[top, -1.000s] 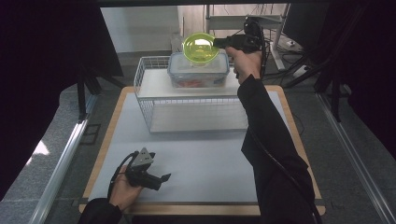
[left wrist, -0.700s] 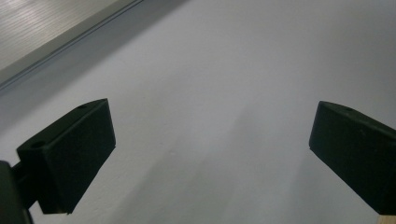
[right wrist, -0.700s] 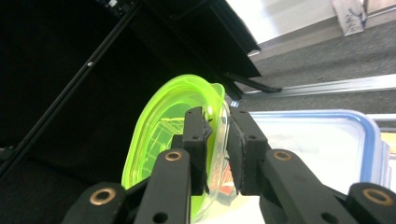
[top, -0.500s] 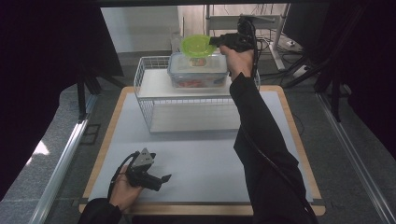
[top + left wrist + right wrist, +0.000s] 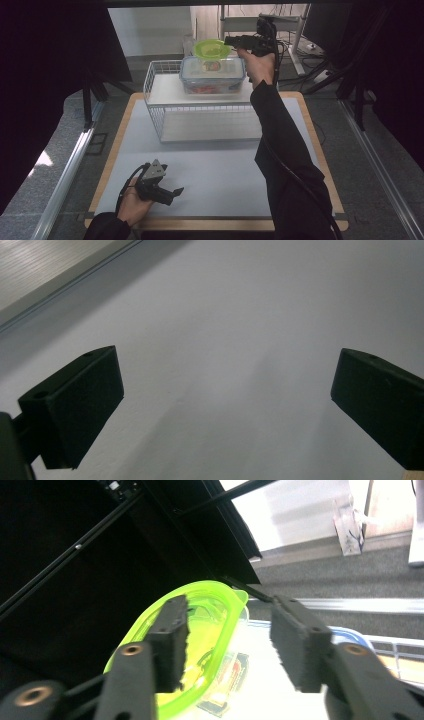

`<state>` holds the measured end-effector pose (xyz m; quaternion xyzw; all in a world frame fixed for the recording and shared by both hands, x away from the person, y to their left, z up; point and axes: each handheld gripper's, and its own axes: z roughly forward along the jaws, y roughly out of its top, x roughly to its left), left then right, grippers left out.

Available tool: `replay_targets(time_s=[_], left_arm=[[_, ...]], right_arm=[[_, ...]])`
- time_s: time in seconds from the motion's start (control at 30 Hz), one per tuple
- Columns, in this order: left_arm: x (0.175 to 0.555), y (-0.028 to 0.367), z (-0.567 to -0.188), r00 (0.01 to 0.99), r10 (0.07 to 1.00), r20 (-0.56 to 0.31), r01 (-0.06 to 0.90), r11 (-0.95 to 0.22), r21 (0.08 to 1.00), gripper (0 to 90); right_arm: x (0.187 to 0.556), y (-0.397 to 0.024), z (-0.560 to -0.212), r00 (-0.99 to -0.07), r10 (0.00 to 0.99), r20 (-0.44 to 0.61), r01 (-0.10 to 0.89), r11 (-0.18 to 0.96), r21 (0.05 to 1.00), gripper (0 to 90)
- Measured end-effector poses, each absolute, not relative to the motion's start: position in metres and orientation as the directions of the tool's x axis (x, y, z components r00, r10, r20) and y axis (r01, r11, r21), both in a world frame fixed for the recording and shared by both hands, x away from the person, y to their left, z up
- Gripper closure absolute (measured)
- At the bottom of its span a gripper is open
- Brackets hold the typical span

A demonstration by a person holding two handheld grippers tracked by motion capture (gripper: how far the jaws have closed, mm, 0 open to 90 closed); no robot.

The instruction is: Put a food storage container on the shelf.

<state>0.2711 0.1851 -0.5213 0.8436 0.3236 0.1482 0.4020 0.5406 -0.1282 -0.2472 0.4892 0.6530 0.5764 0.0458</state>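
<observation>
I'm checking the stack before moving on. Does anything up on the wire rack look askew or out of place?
The green bowl sits on the lid of the clear food box atop the wire rack, off toward its back edge rather than centred. The right gripper has just been opening, with the bowl's rim between its jaws. Nothing is spilled or damaged.

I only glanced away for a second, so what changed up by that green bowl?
The right tool has just been opening its jaws and no longer pinches the green bowl, whose rim still lies between them. The bowl came down from tilted in the air onto the lidded box on the wire rack. The left tool kept open and idle on the table.
</observation>
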Motion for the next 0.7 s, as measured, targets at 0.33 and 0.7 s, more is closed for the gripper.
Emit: replay_targets(time_s=[0.33, 0.7], left_arm=[[0.271, 0.186, -0.52, 0.74, 0.673, 0.0, 0.416, -0.457, 0.786, 0.5], [0.271, 0.188, -0.518, 0.731, 0.682, -0.014, 0.42, -0.434, 0.797, 0.0]], right_arm=[[0.522, -0.143, -0.255, -0.592, 0.693, 0.411, 0.537, -0.041, 0.842, 28.2], [0.486, -0.155, -0.277, -0.663, 0.707, 0.246, 0.442, 0.105, 0.891, 16.5]])
